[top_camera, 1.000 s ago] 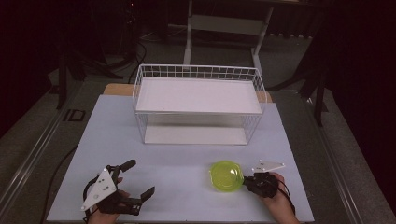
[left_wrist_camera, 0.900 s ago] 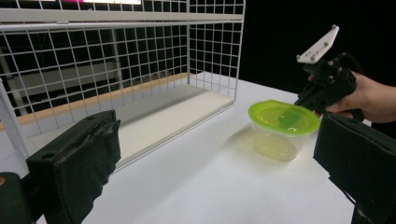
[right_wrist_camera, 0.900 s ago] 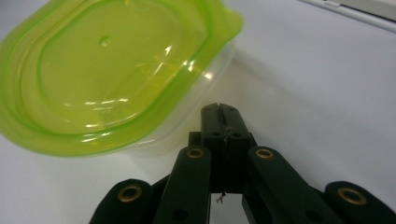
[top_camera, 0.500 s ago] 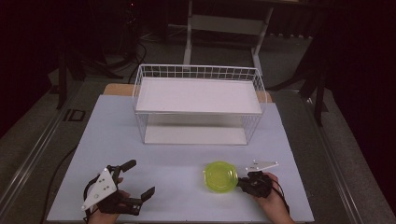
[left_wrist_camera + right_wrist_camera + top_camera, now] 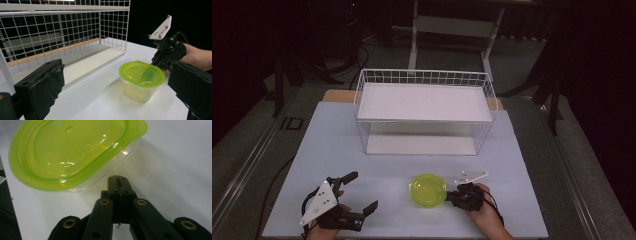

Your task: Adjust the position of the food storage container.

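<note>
the closed right gripper (image 5: 451, 196) nudges the round clear plastic container with a lime-green lid (image 5: 428, 189) at lower centre. the left gripper (image 5: 360, 192) waits open at lower left. the white wire rack (image 5: 424, 102) above looks bare, so placing seems left.

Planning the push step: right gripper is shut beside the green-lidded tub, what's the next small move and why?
Probably keep nudging the tub leftward with the right gripper. Its fingers are closed against the tub's side rather than around it, and the left gripper sits open on the table with space between.

Glossy translucent plastic container (image 5: 428, 190), white wire-mesh rack (image 5: 424, 111), matt tabletop (image 5: 337, 145)
</note>
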A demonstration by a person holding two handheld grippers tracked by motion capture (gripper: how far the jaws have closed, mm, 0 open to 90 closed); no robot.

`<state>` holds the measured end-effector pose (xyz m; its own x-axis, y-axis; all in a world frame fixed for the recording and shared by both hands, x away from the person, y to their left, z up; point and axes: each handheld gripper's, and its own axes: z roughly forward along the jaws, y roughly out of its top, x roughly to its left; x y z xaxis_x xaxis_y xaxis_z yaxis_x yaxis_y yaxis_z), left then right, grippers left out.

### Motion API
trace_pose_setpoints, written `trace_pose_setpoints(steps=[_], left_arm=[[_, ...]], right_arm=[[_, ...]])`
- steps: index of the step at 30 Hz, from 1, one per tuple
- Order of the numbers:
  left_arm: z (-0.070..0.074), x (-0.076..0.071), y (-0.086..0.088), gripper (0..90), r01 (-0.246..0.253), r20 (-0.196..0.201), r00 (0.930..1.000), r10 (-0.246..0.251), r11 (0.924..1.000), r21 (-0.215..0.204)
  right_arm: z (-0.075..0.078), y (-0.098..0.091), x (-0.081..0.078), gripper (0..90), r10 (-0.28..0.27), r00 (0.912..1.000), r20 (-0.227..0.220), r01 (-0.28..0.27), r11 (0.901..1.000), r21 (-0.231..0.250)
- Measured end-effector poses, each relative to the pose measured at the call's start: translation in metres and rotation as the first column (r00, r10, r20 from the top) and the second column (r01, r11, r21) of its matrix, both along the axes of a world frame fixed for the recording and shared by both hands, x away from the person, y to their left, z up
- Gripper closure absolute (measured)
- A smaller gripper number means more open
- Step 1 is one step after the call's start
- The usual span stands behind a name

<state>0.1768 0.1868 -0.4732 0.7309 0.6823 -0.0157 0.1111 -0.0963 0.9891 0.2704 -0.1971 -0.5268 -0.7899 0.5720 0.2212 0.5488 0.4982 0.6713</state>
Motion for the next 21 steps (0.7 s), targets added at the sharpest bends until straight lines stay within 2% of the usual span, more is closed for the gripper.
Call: trace_pose_setpoints(steps=[3,6,8,10,17,21], left_arm=[[0.0,0.0,0.0,1.1,-0.001,-0.001,1.0,0.001,1.0,-0.001],[0.0,0.0,0.001,1.1,-0.001,0.0,1.0,0.001,1.0,-0.003],[0.0,0.001,0.0,1.1,0.0,-0.001,1.0,0.0,1.0,-0.001],[0.0,0.001,0.0,1.1,0.002,-0.003,1.0,-0.002,1.0,0.004],[0.0,0.0,0.0,1.1,0.001,-0.003,1.0,-0.001,1.0,0.001],[-0.001,0.001,0.0,1.1,0.01,-0.01,0.9999,-0.01,0.9999,0.006]], right_arm=[[0.002,0.003,-0.002,90.0,0.004,0.9999,0.016,-0.004,1.0,-0.009],[0.004,-0.003,-0.002,90.0,-0.013,0.9999,0.009,0.013,0.9999,0.005],[0.004,-0.005,-0.001,90.0,-0.019,0.9998,-0.01,0.019,0.9995,0.024],[0.003,-0.004,-0.002,90.0,-0.018,0.9998,-0.004,0.018,0.9997,0.013],[0.003,0.009,0.001,90.0,0.011,0.9998,-0.014,-0.011,0.9998,0.015],[0.004,0.018,0.001,90.0,0.03,0.9995,-0.004,-0.03,0.9995,0.004]])
